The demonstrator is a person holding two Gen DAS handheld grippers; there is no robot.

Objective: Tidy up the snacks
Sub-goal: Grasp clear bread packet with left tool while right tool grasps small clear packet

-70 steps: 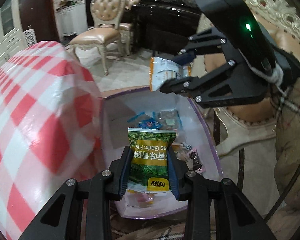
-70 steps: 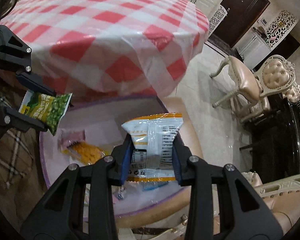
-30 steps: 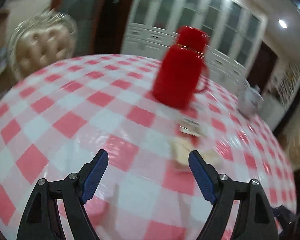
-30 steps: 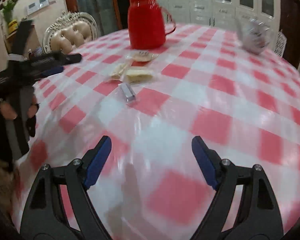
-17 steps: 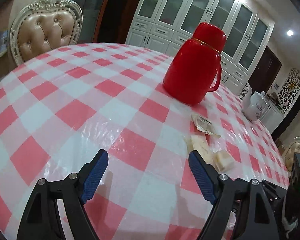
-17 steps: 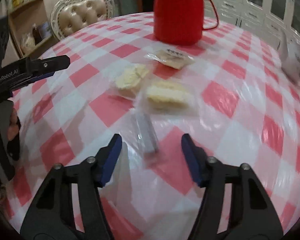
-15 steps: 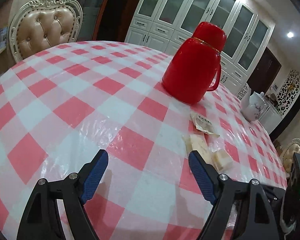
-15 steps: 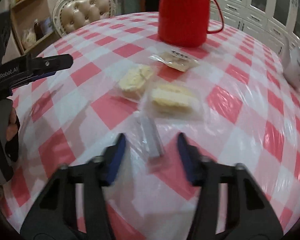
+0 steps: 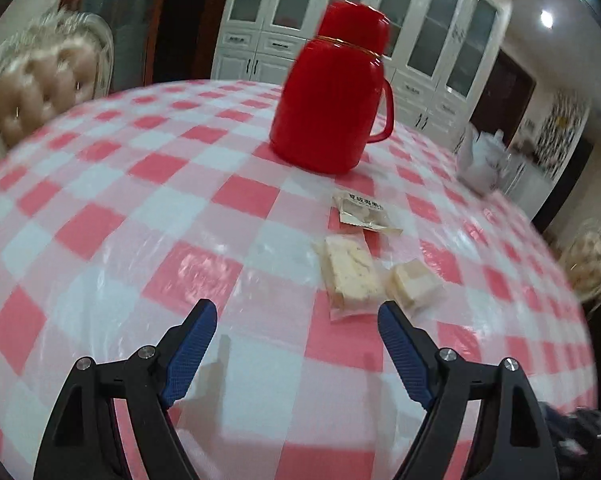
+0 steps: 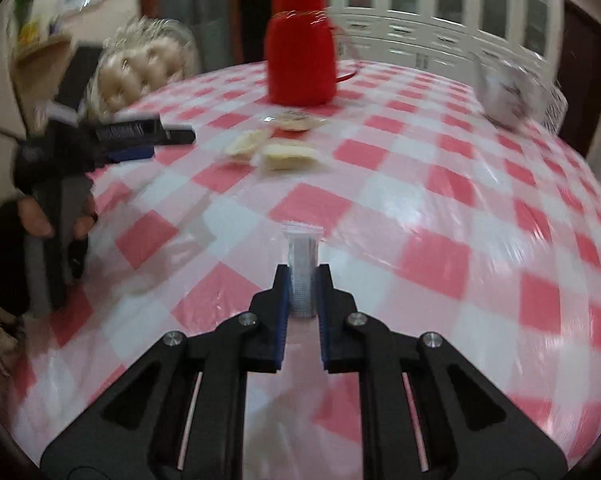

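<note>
Left wrist view. The left gripper (image 9: 296,320) hangs over the round table (image 9: 100,208), which is covered in a red-and-white checked cloth under clear plastic. Its blue-padded jaws stand wide apart with nothing between them, only bare cloth below. Just ahead of the right fingertip lie two clear-wrapped pale cakes: a long cake slice (image 9: 350,268) and a smaller cake cube (image 9: 414,284), side by side and nearly touching. Beyond them, toward the table's middle, a flat beige snack packet (image 9: 364,212) with printed characters. Behind that stands a red thermos jug (image 9: 328,108), upright, handle to the right. A white teapot (image 9: 482,160) sits near the table's far right edge. A tufted cream chair (image 9: 40,88) stands past the left edge; white glass-door cabinets (image 9: 340,20) line the back wall.

Right wrist view, somewhat blurred. The right gripper (image 10: 303,274) has its jaws drawn nearly together, clamped on a narrow clear-wrapped silvery snack stick (image 10: 302,268), which pokes forward past the fingertips above the cloth near the table's near edge. Whether the stick is clear of the cloth I cannot tell. At left the left gripper (image 10: 156,136), held by a hand (image 10: 40,216) in a dark fingerless glove, reaches over the table's left edge toward the two cakes (image 10: 268,148). The packet and red jug sit farther back.
</note>
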